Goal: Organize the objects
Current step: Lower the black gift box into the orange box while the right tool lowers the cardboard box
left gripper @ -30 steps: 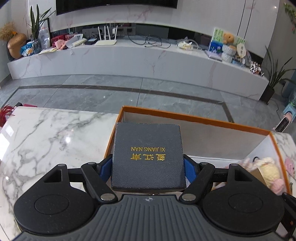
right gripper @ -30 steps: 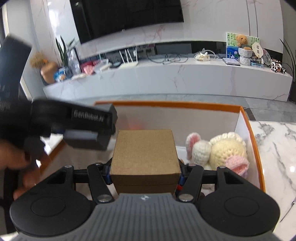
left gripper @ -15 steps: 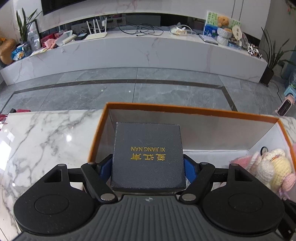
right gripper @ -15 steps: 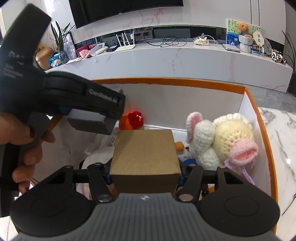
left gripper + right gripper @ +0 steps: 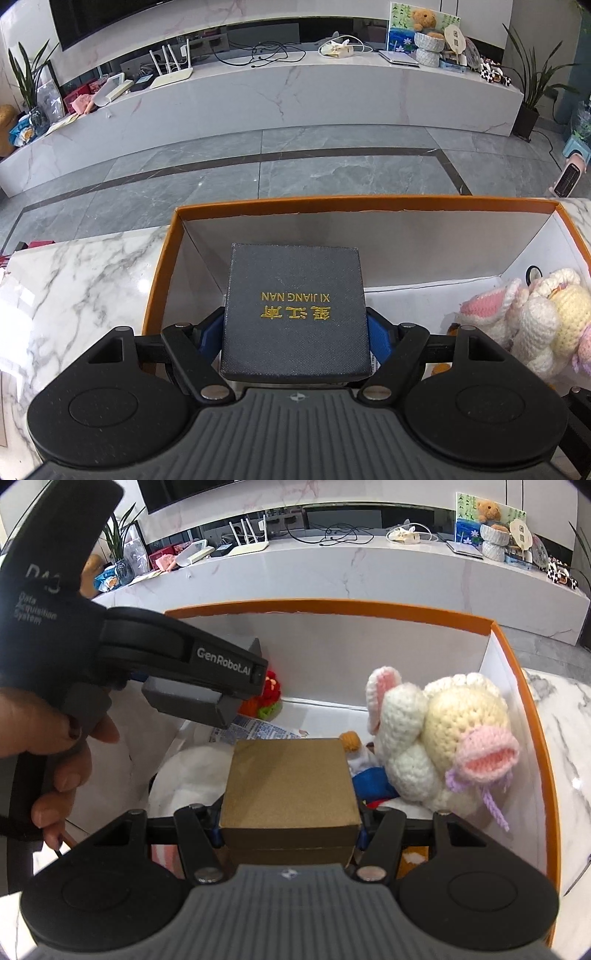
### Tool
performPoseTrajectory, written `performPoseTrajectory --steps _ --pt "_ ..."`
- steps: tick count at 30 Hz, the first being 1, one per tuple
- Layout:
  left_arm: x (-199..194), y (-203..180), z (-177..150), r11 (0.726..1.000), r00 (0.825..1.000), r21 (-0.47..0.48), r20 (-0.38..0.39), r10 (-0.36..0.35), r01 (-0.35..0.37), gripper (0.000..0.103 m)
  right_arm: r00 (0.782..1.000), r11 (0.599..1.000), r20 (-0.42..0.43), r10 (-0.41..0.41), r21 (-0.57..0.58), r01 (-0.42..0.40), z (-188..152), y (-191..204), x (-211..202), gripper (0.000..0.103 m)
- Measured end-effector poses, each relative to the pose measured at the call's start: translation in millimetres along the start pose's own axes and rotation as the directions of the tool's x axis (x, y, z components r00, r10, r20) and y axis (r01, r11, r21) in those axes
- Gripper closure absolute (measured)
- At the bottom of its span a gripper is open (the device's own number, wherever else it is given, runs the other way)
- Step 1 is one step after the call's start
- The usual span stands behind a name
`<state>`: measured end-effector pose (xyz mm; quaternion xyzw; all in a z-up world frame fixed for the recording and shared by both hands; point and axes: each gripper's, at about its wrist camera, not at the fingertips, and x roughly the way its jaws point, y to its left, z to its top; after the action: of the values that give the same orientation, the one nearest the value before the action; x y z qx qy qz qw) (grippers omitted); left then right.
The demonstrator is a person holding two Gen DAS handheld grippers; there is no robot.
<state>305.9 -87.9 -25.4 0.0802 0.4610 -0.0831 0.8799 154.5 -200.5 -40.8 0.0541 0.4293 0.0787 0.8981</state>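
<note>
Nearest in the left wrist view, the left gripper (image 5: pixel 295 328) is clamped on the dark gift box (image 5: pixel 295 310), its blue pads pressed against the box's two side walls so the gold-lettered lid stays level and faces up. The box sits square between the jaws and pokes out ahead of them, hanging above the near-left corner of the orange storage box (image 5: pixel 162 266), inside its left wall. That corner looks bare and white, which is probably why it is carried there: a flat box wants a flat floor.

In the right wrist view, the right gripper (image 5: pixel 290 819) grips the brown cardboard box (image 5: pixel 290 779) the same way, by its sides, lid uppermost, held over the middle of the storage box above loose packets and cloth. Just beyond and to its right, the crocheted plush (image 5: pixel 439 738) leans against the right wall. A small red and green knitted toy (image 5: pixel 269 694) lies near the far wall. The person's hand (image 5: pixel 55 746) holds the left tool at the left edge.

Both boxes appear ready to be lowered; neither rests on anything yet, as far as can be judged.

Beyond the far rim lie grey floor tiles and a long marble TV bench (image 5: pixel 295 96).
</note>
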Motion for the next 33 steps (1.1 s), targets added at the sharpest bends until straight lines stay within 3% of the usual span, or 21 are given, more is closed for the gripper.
performPoseTrajectory --steps 7,10,18,33 --pt "3 -8 0 0.998 1.0 0.055 -0.023 -0.006 0.008 0.015 1.0 1.0 -0.019 0.001 0.006 -0.001 6 -4 6 0.042" --pt "11 -9 0 0.997 0.996 0.045 -0.069 -0.054 0.057 0.015 1.0 1.0 -0.03 0.003 0.007 -0.003 13 -7 9 0.042" --pt "21 -9 2 0.997 0.991 0.038 -0.12 -0.063 0.068 0.015 0.998 1.0 -0.065 -0.027 -0.016 0.026 16 -3 15 0.039" --pt "25 -25 -7 0.993 0.991 0.114 -0.134 0.001 0.014 0.015 0.996 1.0 -0.081 -0.029 -0.011 0.028 26 -8 25 0.04"
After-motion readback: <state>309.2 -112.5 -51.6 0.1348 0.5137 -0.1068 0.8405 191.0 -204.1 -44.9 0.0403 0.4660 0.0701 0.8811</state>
